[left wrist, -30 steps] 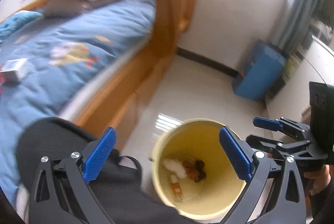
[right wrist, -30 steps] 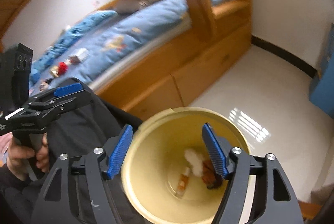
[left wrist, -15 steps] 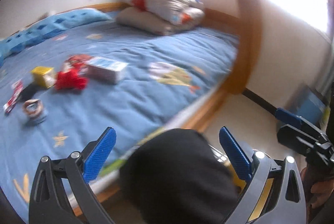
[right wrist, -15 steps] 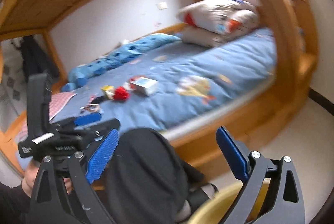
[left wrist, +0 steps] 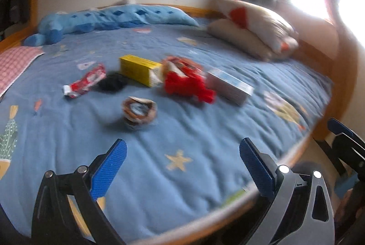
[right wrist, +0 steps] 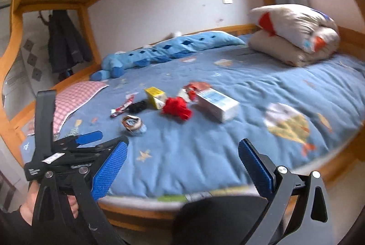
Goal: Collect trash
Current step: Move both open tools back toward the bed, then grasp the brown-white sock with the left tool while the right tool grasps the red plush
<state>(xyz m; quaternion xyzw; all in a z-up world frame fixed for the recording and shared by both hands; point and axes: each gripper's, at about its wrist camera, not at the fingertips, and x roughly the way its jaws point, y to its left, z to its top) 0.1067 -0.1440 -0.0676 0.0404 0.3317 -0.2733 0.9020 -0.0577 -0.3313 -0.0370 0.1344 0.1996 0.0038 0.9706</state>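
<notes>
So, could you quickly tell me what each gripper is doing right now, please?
Left gripper: open, holding nothing, above the blue bedspread.
Right gripper: open, jaws have just been opening, nothing between them.

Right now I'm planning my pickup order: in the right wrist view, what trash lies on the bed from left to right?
Red-and-white wrapper → crumpled cup → black scrap → yellow box → red crumpled piece → white-and-blue box.
</notes>
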